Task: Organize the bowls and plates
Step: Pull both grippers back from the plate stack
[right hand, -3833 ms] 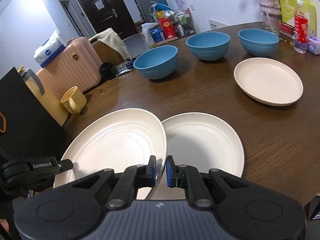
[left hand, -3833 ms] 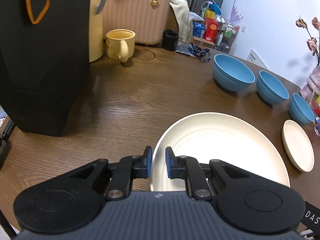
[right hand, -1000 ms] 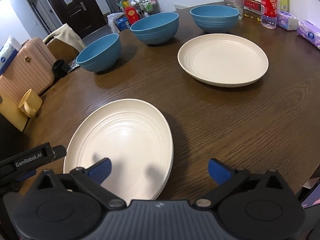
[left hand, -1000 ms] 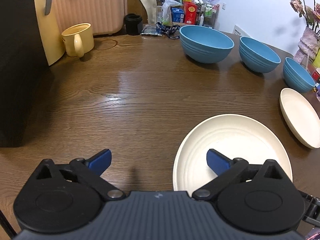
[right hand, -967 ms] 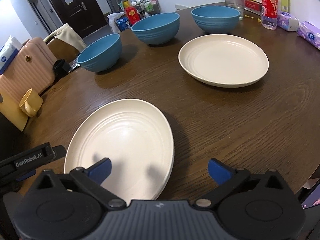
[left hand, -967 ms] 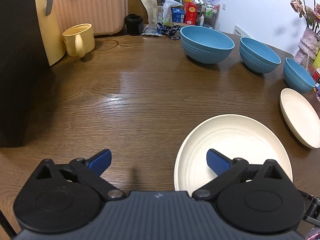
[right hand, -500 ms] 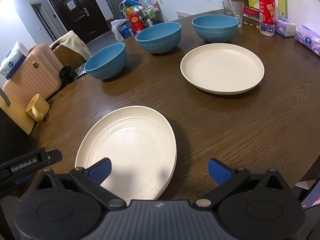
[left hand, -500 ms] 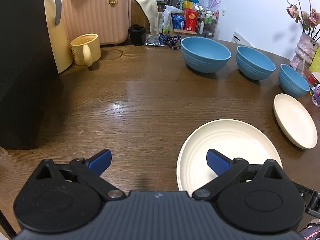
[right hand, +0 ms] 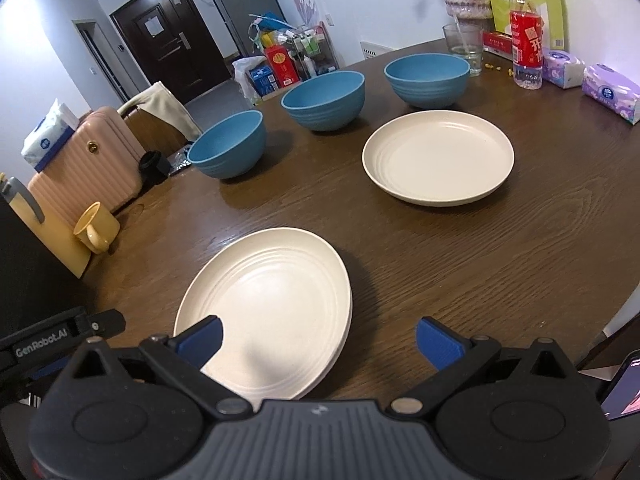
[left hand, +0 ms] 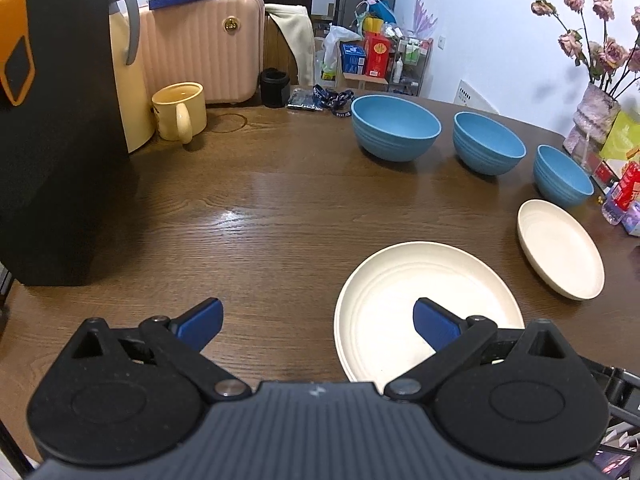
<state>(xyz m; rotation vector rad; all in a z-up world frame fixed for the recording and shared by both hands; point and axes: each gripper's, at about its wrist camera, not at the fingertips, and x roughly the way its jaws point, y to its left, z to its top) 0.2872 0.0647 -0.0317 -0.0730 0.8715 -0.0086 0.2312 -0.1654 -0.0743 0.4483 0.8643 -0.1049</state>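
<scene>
Both grippers, left and right, hung with jaws spread, empty. Stacked plates lay at six o'clock; lone plate at one o'clock, likely joining next.

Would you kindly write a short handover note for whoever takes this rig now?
Left claw: open, empty, by the near stack's left edge.
Right claw: open, empty, over its right edge.
Near stack of cream plates: flat on the table; the rims suggest two.
Far plate: alone, to the right.
Three blue bowls: separate, in a back row.
Done: near plates stacked.
Left: add the far plate; nest the bowls.
</scene>
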